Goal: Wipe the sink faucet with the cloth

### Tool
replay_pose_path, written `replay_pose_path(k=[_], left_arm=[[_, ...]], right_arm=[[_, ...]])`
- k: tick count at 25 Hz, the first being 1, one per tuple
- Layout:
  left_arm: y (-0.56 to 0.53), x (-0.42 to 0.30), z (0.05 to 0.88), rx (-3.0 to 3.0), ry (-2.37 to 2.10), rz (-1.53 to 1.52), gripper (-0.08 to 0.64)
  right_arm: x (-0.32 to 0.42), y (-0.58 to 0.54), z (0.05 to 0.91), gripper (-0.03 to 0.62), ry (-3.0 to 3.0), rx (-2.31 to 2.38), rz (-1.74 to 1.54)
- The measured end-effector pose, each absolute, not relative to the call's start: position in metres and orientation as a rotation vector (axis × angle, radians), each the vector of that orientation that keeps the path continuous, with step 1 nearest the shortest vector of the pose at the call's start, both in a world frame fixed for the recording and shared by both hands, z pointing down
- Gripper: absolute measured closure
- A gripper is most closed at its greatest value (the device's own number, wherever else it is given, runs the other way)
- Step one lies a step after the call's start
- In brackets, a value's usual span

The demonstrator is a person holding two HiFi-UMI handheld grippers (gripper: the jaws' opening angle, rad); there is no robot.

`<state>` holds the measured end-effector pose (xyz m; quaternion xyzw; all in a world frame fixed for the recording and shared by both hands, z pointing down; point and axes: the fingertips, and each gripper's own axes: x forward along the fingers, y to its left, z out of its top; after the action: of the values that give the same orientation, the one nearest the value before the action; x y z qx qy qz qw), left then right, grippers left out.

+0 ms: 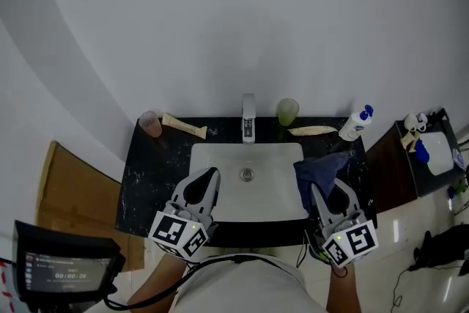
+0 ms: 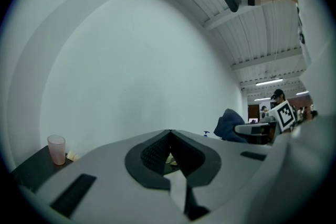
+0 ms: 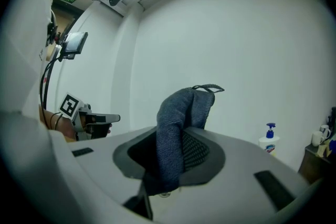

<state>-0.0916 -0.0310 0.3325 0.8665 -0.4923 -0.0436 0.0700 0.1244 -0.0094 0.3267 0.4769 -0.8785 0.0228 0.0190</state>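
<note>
The chrome faucet (image 1: 248,118) stands at the back of the white sink (image 1: 220,157), set in a black counter (image 1: 157,172). My right gripper (image 1: 322,190) hovers over the sink's right edge, shut on a dark blue cloth (image 1: 316,171). In the right gripper view the cloth (image 3: 181,110) stands up, folded, from between the jaws of the right gripper (image 3: 178,136). My left gripper (image 1: 211,174) hangs over the basin's front left with its jaws together and nothing in them. In the left gripper view the left gripper (image 2: 169,134) points level at the bare wall.
On the counter's back edge stand a pink cup (image 1: 151,124), a toothpaste tube (image 1: 185,127), a green cup (image 1: 287,111) and a soap bottle (image 1: 356,124). A shelf with white items (image 1: 432,146) is at the right. A wooden board (image 1: 73,194) and a small screen (image 1: 66,267) are at the left.
</note>
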Motion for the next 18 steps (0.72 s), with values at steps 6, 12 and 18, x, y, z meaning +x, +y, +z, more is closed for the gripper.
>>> replay_pose_path(k=[6, 12, 18], left_arm=[[-0.03, -0.0937, 0.3341, 2.609, -1.485, -0.142, 0.56], [-0.0299, -0.0942, 0.3322, 2.606, -1.492, -0.146, 0.56], [-0.0291, -0.0946, 0.3364, 2.614, -1.485, -0.16, 0.56]], right_arm=[[0.1234, -0.0096, 0.3281, 0.483, -2.712, 1.486, 0.043], [0.1215, -0.0107, 0.3275, 0.483, -2.711, 1.479, 0.043], [0.1198, -0.0108, 0.3279, 0.483, -2.718, 1.48, 0.042]])
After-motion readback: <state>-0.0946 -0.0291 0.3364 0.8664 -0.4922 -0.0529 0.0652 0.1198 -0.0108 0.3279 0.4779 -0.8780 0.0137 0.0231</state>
